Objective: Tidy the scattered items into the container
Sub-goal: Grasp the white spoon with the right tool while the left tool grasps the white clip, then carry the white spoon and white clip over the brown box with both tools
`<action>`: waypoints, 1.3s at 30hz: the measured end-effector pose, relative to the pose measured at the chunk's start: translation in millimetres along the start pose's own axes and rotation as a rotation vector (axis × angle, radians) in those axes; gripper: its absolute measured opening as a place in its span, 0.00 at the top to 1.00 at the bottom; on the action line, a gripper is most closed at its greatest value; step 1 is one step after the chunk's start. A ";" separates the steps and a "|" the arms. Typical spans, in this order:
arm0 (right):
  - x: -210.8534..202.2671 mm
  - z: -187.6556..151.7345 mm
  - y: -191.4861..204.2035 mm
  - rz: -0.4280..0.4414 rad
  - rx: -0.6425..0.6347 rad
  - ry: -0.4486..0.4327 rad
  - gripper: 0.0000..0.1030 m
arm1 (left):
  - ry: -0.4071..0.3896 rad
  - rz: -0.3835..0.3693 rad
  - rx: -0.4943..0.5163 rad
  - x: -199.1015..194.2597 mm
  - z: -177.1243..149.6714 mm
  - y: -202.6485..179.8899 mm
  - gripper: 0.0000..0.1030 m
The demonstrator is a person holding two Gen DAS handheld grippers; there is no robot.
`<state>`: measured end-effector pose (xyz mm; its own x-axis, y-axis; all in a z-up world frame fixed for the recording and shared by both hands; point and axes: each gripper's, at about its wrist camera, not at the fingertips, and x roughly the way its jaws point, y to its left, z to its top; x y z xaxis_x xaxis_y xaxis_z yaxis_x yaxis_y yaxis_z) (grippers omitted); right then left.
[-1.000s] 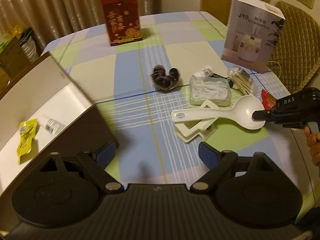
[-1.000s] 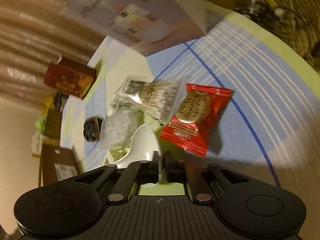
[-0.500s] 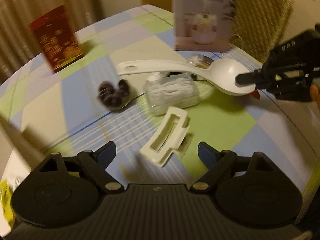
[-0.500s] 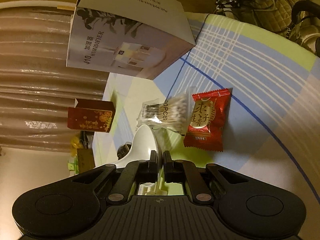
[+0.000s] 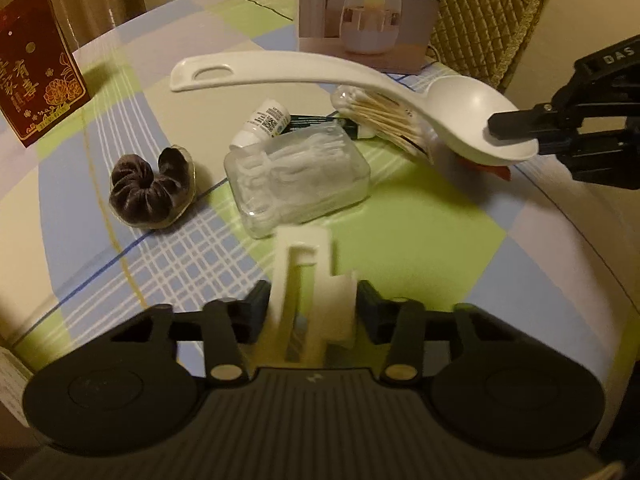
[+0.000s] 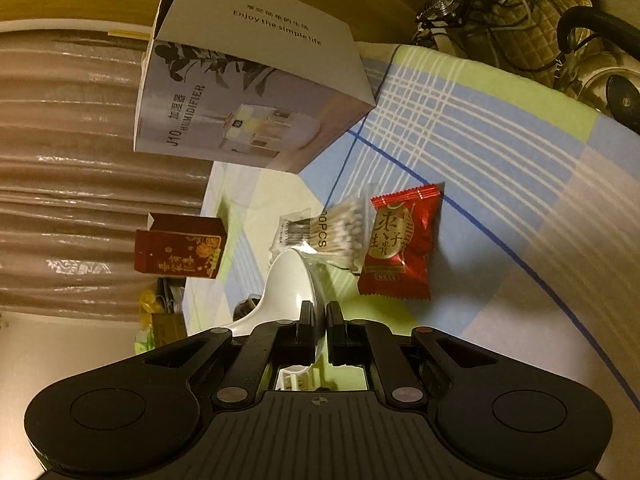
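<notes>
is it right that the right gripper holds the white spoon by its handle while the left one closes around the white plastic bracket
Not quite. The right gripper holds the white spoon by the rim of its bowl, not the handle; the left wrist view shows the handle sticking out free. The left gripper has indeed been closing around the white plastic bracket.

White box (image 6: 248, 92): "J10 HUMIDIFIER" plus Chinese characters on its side, "Enjoy the simple life" under a Chinese line on its top flap. Cotton swab bag (image 6: 340, 236) shows a barcode and "…0PCS", first digits hidden; right gripper (image 5: 516, 126) body reads "DAS". Red candy packet (image 6: 400, 240) and dark red box (image 5: 36, 88) carry gold Chinese characters; small tube (image 5: 264, 120) label too small to read.
</notes>
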<state>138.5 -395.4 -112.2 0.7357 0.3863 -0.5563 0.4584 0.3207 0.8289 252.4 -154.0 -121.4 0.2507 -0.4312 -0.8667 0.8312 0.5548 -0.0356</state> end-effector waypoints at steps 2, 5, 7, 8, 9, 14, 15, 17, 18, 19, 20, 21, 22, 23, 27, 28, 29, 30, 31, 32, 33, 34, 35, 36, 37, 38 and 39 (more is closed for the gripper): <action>1.3 -1.8 1.7 0.001 -0.006 0.011 0.92 | -0.006 0.006 -0.011 -5.9 -3.2 -0.5 0.65; 3.7 -5.3 6.1 0.008 -0.019 0.034 0.92 | -0.038 0.018 -0.036 -21.7 -8.6 -1.1 0.65; 5.2 -7.9 10.7 0.015 -0.032 0.047 0.92 | -0.067 0.015 -0.066 -36.0 -10.6 -0.9 0.65; 6.0 -9.1 13.2 0.020 -0.038 0.053 0.92 | -0.086 0.015 -0.081 -45.4 -12.4 -0.9 0.65; 7.0 -10.5 15.8 0.025 -0.043 0.059 0.92 | -0.108 0.019 -0.093 -54.4 -14.2 -1.0 0.65; 11.0 -16.5 33.8 0.061 -0.086 0.093 0.92 | -0.189 0.070 -0.166 -101.9 -24.7 3.3 0.65; 12.4 -18.0 38.0 0.067 -0.094 0.101 0.92 | -0.202 0.083 -0.183 -111.4 -27.2 5.3 0.65; 16.5 -22.2 47.7 0.082 -0.116 0.118 0.92 | -0.233 0.115 -0.219 -131.5 -34.5 11.1 0.65; 19.3 -24.8 52.9 0.091 -0.127 0.129 0.92 | -0.243 0.133 -0.234 -140.7 -38.0 14.0 0.65; 21.7 -27.5 57.6 0.098 -0.135 0.139 0.92 | -0.253 0.152 -0.245 -149.9 -41.7 17.1 0.65; 24.4 -30.3 62.4 0.106 -0.143 0.149 0.92 | -0.265 0.176 -0.256 -159.3 -45.6 19.6 0.65; 28.1 -33.5 68.2 0.116 -0.153 0.162 0.92 | -0.276 0.200 -0.268 -169.1 -50.2 22.5 0.65; 31.6 -36.6 73.5 0.127 -0.161 0.174 0.92 | -0.283 0.219 -0.280 -177.0 -54.5 25.8 0.65; 35.5 -40.2 79.2 0.137 -0.168 0.187 0.92 | -0.291 0.244 -0.297 -185.5 -59.6 29.6 0.65; 53.4 -55.3 102.5 0.173 -0.197 0.234 0.92 | -0.312 0.341 -0.347 -212.7 -81.3 44.2 0.65; 59.1 -59.7 109.5 0.182 -0.208 0.249 0.92 | -0.315 0.360 -0.357 -218.1 -86.5 47.1 0.65; 64.6 -64.4 116.4 0.192 -0.219 0.263 0.92 | -0.317 0.382 -0.366 -224.3 -91.9 51.5 0.65; 70.3 -69.4 123.7 0.199 -0.232 0.276 0.92 | -0.320 0.406 -0.376 -230.4 -97.3 56.2 0.65; 75.7 -73.7 130.6 0.206 -0.243 0.288 0.92 | -0.323 0.427 -0.389 -236.7 -103.2 60.4 0.65; 80.9 -78.7 137.6 0.215 -0.255 0.301 0.92 | -0.322 0.450 -0.399 -242.6 -109.6 65.8 0.65; 87.0 -84.4 144.8 0.223 -0.268 0.314 0.92 | -0.323 0.475 -0.413 -248.4 -116.2 71.2 0.65; 92.9 -89.9 152.1 0.230 -0.281 0.326 0.92 | -0.323 0.492 -0.424 -253.1 -120.9 75.1 0.65; 99.2 -95.7 159.6 0.233 -0.294 0.337 0.92 | -0.320 0.510 -0.439 -258.3 -126.4 81.1 0.65; 104.8 -100.8 165.5 0.235 -0.305 0.346 0.92 | -0.317 0.525 -0.452 -262.6 -131.4 86.5 0.65; 111.0 -106.9 172.1 0.237 -0.319 0.353 0.92 | -0.315 0.541 -0.464 -266.6 -136.3 91.1 0.65; 117.1 -113.4 177.2 0.237 -0.332 0.360 0.92 | -0.312 0.556 -0.474 -270.9 -141.7 96.3 0.65; 122.9 -119.5 182.3 0.235 -0.341 0.369 0.92 | -0.309 0.569 -0.485 -274.6 -147.0 101.5 0.65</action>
<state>252.9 -186.2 -36.4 0.5472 0.7389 -0.3933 0.0702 0.4277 0.9012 195.0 125.3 39.9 0.7550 -0.1275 -0.6432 0.2450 0.9647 0.0963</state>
